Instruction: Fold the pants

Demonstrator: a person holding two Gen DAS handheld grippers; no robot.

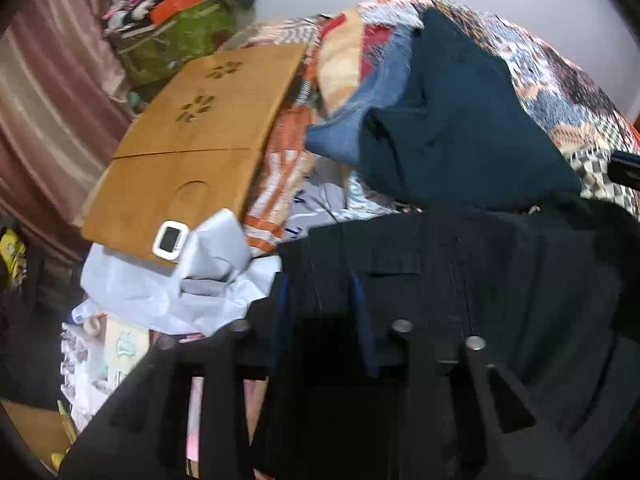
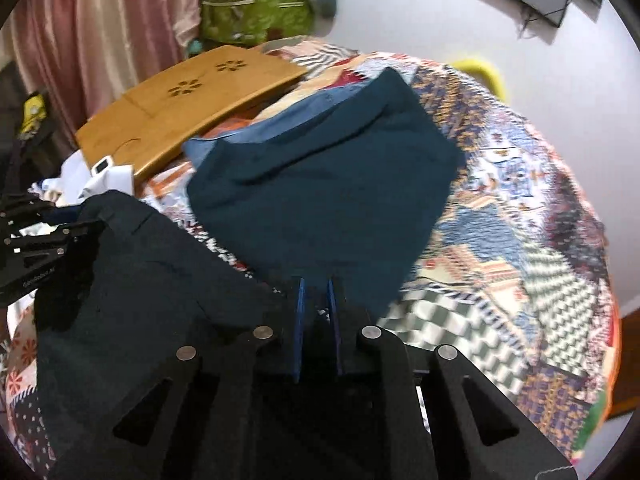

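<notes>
The black pants (image 2: 152, 264) hang lifted over the patchwork bed quilt (image 2: 540, 208). In the left wrist view the black pants (image 1: 460, 280) fill the lower frame, waistband up. My left gripper (image 1: 320, 320) is shut on the black pants; its blue pads pinch the cloth. It also shows at the left edge of the right wrist view (image 2: 52, 240), gripping the pants' edge. My right gripper (image 2: 318, 316) is shut on the pants' other end, blue pads close together with dark cloth between them.
A folded teal garment (image 2: 328, 168) lies on a folded blue one (image 2: 248, 132) mid-bed. A bamboo lap tray (image 2: 176, 108) with a small white device (image 1: 170, 240) sits at the left. White cloth (image 1: 180, 288), a green bag (image 2: 256, 16) and pink curtains (image 2: 104, 28) stand beyond.
</notes>
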